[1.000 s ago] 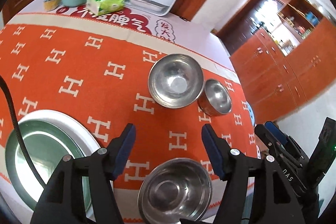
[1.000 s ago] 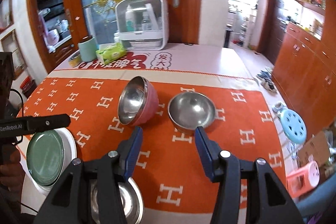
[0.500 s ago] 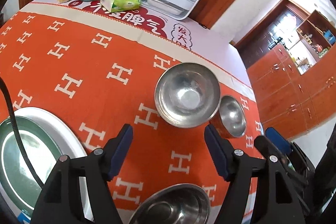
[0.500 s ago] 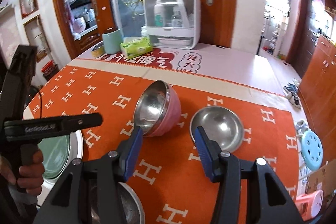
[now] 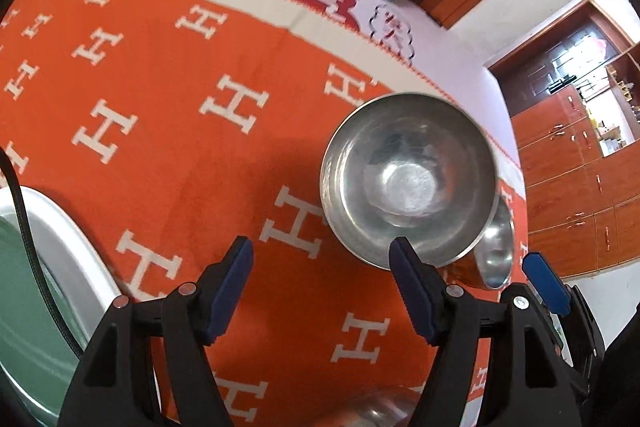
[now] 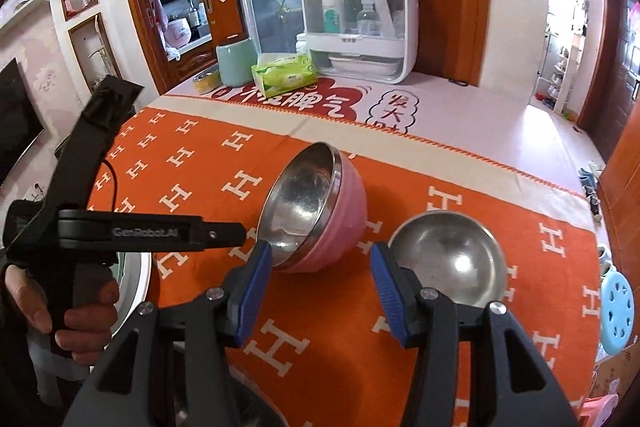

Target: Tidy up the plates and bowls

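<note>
On the side of the left hand-held gripper (image 6: 224, 235), white lettering reads "GenRobot.AI"; the orange cloth (image 6: 328, 331) over the worktop (image 6: 472, 107) carries a repeated white "H", and red Chinese characters are printed on the pale strip behind it. The pink bowl (image 6: 340, 219), steel inside, lies tilted with its mouth turned left and toward the camera. A steel bowl (image 6: 452, 259) sits upright just to its right, the two near but seemingly apart. In the left wrist view the pink bowl's steel mouth (image 5: 408, 179) faces the lens, its near rim just past the right fingertip (image 5: 404, 259).

Its jaws, which have just been opening, stand wide with only cloth between them (image 5: 320, 259). The right hand-held gripper (image 6: 320, 259) is partly open and holds nothing. At left a green plate (image 5: 20, 307) lies in a white plate (image 5: 72, 251) at the worktop edge. Open cloth stretches behind and left of the bowls.
</note>
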Motion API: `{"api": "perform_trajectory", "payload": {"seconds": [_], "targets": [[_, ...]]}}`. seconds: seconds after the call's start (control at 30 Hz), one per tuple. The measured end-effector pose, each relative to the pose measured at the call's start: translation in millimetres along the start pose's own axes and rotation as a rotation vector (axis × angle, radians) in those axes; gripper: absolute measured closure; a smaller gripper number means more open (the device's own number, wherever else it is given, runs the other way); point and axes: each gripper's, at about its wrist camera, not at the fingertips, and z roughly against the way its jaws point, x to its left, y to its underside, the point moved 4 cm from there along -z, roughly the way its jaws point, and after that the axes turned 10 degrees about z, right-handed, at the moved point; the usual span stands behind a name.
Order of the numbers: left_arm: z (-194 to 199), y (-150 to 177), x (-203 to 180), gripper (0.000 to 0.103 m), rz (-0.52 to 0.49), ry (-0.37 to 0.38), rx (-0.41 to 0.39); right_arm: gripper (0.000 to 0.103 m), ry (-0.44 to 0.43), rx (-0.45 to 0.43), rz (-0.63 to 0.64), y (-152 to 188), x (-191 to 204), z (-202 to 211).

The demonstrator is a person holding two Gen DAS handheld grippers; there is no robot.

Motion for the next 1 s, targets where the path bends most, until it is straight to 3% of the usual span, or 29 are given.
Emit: {"api": "perform_trajectory", "payload": {"seconds": [0.27,0.5,0.8,1.0], "targets": [[-23.3,-11.0,1.9,0.034,0.001,-0.025,0.041,0.051,-0.03,0.013,-0.002,-0.1,-4.9,-25.0],[-40.5,-17.6,3.0,0.04,0.0,-0.05,0.066,0.053,-0.058,0.024,0.001,1.8,-3.8,-38.8],[-55.2,-22.6,-5.1,0.066,-0.01,-0.004,0.093,0.071,-0.069,0.063,-0.053,8.3,-11.0,-50.2],[-62.1,-21.8,-8.6,0.085,-0.014,0.021,0.125,0.075,-0.07,0.083,-0.09,13.4,-15.7,-50.8]]}}
